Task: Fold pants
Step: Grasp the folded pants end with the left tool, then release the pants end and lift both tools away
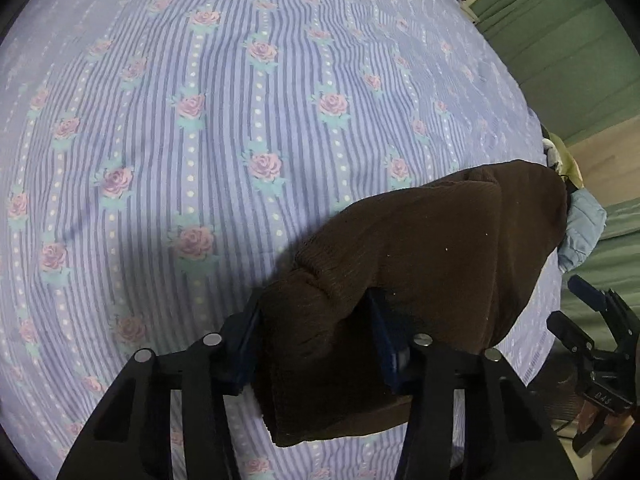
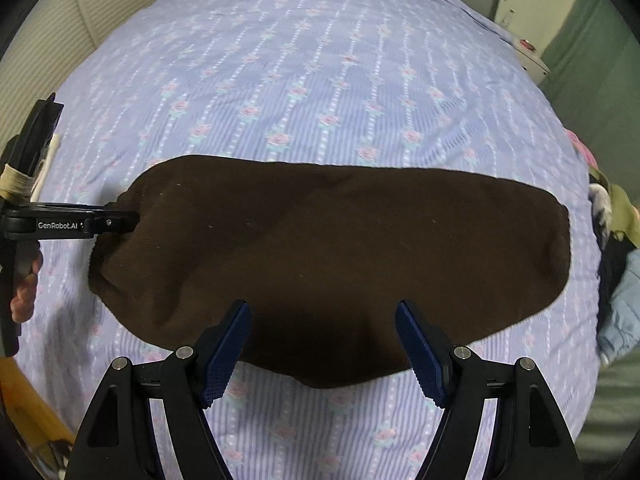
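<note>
Clenched on a bunched end of the dark brown knitted pants point(image 1: 420, 256), the left gripper point(image 1: 316, 344) has both blue-padded fingers pressed into the cloth, which hides the bed beneath it. Those pants lie folded across the purple striped bedsheet with pink roses point(image 1: 180, 120). From the right wrist view their whole length shows, spread flat from the left gripper point(image 2: 124, 220) at the far left to a rounded end on the right. Released, the right gripper point(image 2: 324, 344) hovers over the near edge, fingers well apart. Beside the right edge of the bed sits a heap of clothes point(image 2: 616, 240), a pale blue garment point(image 1: 582, 228) among them.
</note>
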Motion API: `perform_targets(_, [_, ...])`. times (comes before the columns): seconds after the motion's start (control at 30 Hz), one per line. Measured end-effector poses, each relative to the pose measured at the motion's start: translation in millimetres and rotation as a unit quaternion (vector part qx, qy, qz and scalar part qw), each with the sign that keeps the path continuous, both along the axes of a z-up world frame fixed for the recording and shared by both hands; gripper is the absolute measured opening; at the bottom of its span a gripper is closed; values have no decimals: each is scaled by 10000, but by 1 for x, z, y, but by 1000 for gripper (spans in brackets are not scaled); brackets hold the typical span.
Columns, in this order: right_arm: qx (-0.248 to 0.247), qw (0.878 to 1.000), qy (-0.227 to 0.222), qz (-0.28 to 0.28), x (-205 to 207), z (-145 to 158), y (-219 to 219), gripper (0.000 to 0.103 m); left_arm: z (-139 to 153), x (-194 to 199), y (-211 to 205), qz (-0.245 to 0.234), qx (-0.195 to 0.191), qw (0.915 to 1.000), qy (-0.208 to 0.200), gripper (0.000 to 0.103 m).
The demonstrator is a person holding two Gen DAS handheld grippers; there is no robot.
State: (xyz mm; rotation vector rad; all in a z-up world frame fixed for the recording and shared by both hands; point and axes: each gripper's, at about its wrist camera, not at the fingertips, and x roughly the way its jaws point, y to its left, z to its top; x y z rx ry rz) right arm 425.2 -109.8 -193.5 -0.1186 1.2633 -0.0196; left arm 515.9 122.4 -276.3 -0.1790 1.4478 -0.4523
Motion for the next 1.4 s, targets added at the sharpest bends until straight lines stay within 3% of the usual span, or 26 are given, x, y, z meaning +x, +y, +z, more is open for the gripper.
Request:
perform_targets(0.1, [-18, 10000, 14, -85, 0, -1, -1, 75, 9, -4, 5, 163, 79, 9998, -54, 29])
perform_targets(0.27, [145, 9995, -48, -259, -9, 4, -7, 75, 44, -32, 25, 607, 213, 9976, -245, 27])
perform_targets(0.37, [162, 9994, -98, -285, -14, 5, -11, 75, 42, -41, 22, 608, 510, 9963, -324, 28])
perform_targets(0.57, [93, 9994, -69, -335, -13, -1, -27, 75, 27, -21, 0, 588, 1165, 9897, -596, 30])
perform_targets(0.67, [54, 9993, -99, -369, -11, -2, -34, 75, 12, -17, -11, 393, 1568, 9850, -599, 36])
perform_targets(0.73, [30, 9995, -87, -315, -11, -4, -36, 75, 18, -20, -14, 395, 1798, 9804, -704, 41])
perform_targets(0.8, [91, 9996, -126, -242, -13, -2, -39, 75, 33, -27, -12, 569, 1942, 9754, -871, 62])
perform_targets(0.83, [122, 9996, -150, -226, -15, 0, -41, 75, 47, -34, -11, 651, 2030, 9714, -1048, 67])
perform_targets(0.93, [369, 9988, -287, -136, -26, 5, -48, 75, 77, -61, -10, 719, 2084, 9654, -1394, 75])
perform_targets(1.03, [735, 9965, -392, -18, -42, 8, -55, 75, 85, -83, -17, 708, 1917, 9692, -1372, 75])
perform_targets(1.2, [1254, 9916, -146, 297, -69, -11, -62, 74, 73, -120, -30, 1038, 1740, 9714, -1236, 74])
perform_targets(1.33, [1605, 9860, 263, 370, -79, -44, -62, 61, 51, -141, -37, 1304, 1793, 9705, -945, 74])
perform_targets(1.4, [1798, 9820, 468, 340, -79, -61, -61, 59, 41, -148, -44, 1363, 1851, 9700, -786, 74])
